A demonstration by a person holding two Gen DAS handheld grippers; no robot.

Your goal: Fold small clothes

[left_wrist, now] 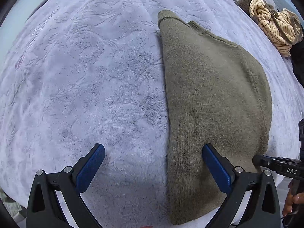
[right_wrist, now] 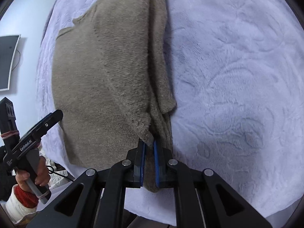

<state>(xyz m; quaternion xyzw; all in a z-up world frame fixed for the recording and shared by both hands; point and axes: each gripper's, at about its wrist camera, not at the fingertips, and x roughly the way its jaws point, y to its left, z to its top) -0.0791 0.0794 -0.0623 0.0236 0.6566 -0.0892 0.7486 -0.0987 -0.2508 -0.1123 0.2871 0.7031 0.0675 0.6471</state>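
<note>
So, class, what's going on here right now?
A person is folding an olive sweater on a pale fleece blanket, with a hand-held gripper in each hand. The right gripper is shut on the sweater's near edge, where a side has been folded over. The left gripper is wide open, pointing down over the sweater's other long edge, gripping nothing. A striped garment lies crumpled at the blanket's far corner, not yet folded.
</note>
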